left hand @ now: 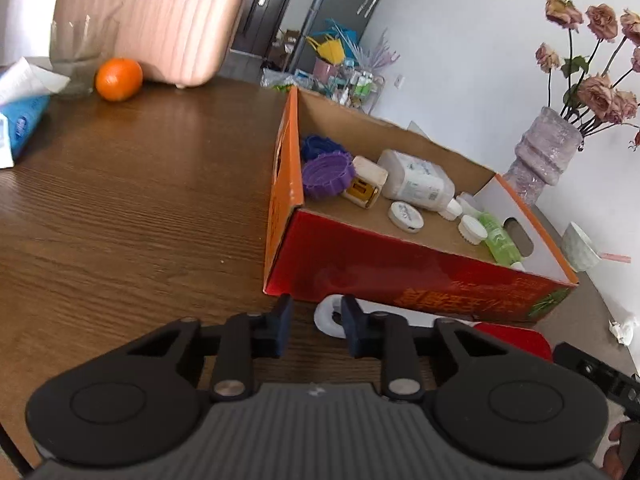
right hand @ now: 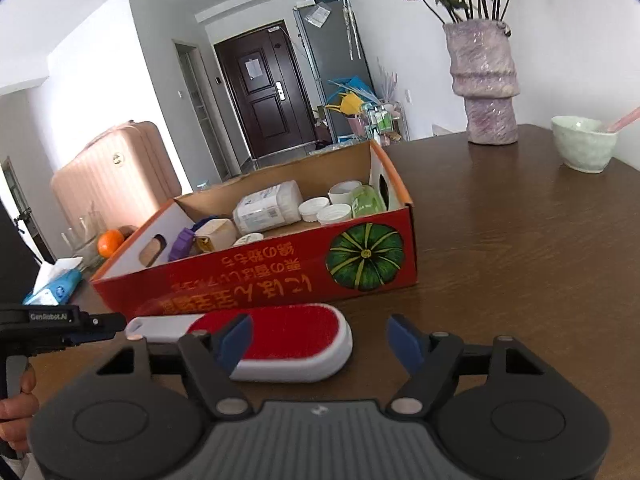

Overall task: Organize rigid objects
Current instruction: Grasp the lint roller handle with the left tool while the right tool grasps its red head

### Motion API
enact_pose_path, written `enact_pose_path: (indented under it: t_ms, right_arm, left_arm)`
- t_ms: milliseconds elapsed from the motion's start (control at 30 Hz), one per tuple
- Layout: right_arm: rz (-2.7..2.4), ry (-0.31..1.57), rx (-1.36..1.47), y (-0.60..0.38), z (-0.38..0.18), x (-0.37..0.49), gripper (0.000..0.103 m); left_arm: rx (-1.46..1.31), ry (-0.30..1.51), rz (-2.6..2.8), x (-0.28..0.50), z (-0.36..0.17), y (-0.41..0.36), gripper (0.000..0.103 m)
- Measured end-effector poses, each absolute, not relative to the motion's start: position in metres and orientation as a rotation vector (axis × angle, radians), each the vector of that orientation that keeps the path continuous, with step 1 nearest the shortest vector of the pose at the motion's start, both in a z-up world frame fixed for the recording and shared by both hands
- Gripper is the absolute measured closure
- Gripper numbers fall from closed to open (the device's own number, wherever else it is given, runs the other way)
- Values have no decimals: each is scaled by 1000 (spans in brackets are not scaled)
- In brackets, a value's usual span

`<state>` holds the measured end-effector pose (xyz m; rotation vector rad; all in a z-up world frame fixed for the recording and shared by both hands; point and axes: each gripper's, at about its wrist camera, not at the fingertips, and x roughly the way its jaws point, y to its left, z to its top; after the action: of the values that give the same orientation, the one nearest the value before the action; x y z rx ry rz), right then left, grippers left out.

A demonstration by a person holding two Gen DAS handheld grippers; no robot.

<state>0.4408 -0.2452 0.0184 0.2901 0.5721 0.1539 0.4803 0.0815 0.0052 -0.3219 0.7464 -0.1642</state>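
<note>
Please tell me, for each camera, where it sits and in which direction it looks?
Left wrist: sits on the left gripper, looks down its fingers at the box corner and table; a fingertip shows at lower right.
Right wrist: sits on the right gripper, looks over the brush toward the box; a hand shows.
Shared: box, brush, vase, suitcase.

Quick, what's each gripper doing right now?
Left gripper: open, holding nothing, beside the brush handle.
Right gripper: open, holding nothing, over the brush.

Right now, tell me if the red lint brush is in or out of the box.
Out. The lint brush lies flat on the table before the box.
</note>
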Motion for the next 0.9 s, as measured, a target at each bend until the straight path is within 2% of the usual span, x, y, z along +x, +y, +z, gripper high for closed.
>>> enact_pose_path:
  t_ms: [100, 167, 667, 700, 733, 900]
  right_arm:
    - [171, 613, 336, -246, 8, 457, 48]
    - [195, 621, 389, -248, 3, 463, 52]
    - [296, 610, 502, -266, -10, 499, 48]
    - [292, 610, 496, -265, -10, 500, 49]
    - [302, 612, 491, -264, -10, 500, 57]
    - [330, 652, 509, -260, -8, 484, 60]
  left_arm:
    - [-346, 762, -193, 482, 0, 83, 84]
    - [-339, 759, -199, 482, -1, 82, 87]
    - [-384, 737, -201, 480, -6, 88, 89]
    - [-382, 734, -192, 478, -6, 86, 90]
    - [-378, 730, -178, 474, -5, 85, 90]
    - [-379, 715, -111, 444, 0, 78, 90]
